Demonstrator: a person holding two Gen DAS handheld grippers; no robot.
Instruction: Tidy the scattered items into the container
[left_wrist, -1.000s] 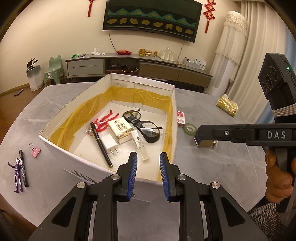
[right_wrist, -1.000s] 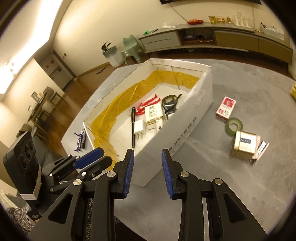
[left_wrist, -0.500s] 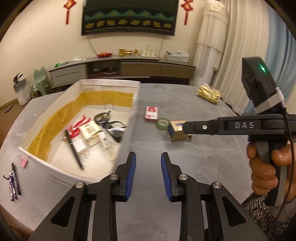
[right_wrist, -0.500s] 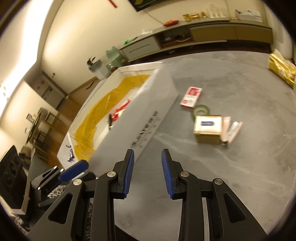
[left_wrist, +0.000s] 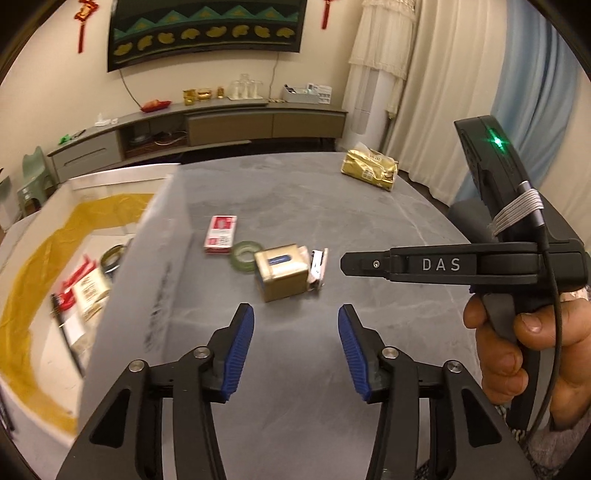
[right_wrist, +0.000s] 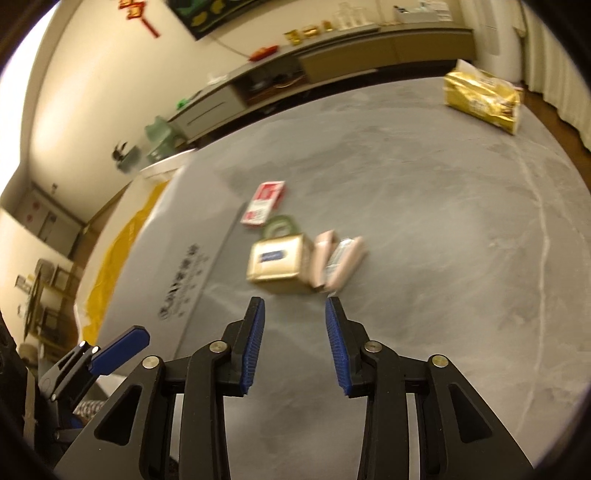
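A white cardboard box (left_wrist: 155, 258) lined with yellow tape stands on the left and holds glasses, a pen and small packets. To its right on the grey table lie a red card pack (left_wrist: 220, 229), a green tape roll (left_wrist: 245, 252), a gold tin (left_wrist: 282, 271) and a small stapler (left_wrist: 317, 266). My left gripper (left_wrist: 295, 345) is open, hovering just short of the tin. My right gripper (right_wrist: 293, 341) is open too, close before the gold tin (right_wrist: 277, 262) and the pinkish stapler (right_wrist: 340, 264). The right gripper's side (left_wrist: 443, 264) shows beside the left one.
A gold foil bag (left_wrist: 369, 170) lies near the table's far right edge. A long sideboard (left_wrist: 207, 125) runs along the back wall, with curtains to the right. A hand (left_wrist: 517, 354) holds the right gripper's grip.
Both grippers swung right, away from the box and toward the tin group. The left gripper's jaws have spread wider; the right view is blurred from motion.
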